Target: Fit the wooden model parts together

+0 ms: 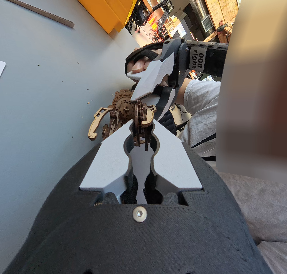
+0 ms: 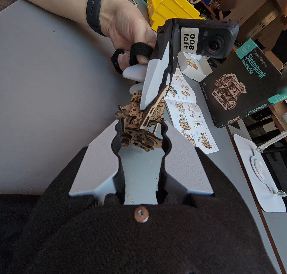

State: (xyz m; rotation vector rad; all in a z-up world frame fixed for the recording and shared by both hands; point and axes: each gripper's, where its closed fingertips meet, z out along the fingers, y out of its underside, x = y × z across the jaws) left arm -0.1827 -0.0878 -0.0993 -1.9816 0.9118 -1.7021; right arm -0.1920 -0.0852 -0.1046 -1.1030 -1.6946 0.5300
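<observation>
Left gripper [image 1: 142,125] clamps the wooden model [image 1: 124,111] above the grey table [image 1: 38,95]; right gripper [image 2: 139,123] grips its other side; bare table lies to the left; booklet [image 2: 191,115] lies beside.

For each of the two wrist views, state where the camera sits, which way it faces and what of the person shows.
Left wrist view: on the left gripper, facing along its grey fingers shut on the brown laser-cut wooden model, with the yellow plastic bin beyond; the right hand and a pale sleeve show.
Right wrist view: on the right gripper, facing the model between its fingers, the open instruction booklet and the dark box; the left hand with a dark wristband shows.
Shared: the model, the opposite gripper, the grey table.
</observation>
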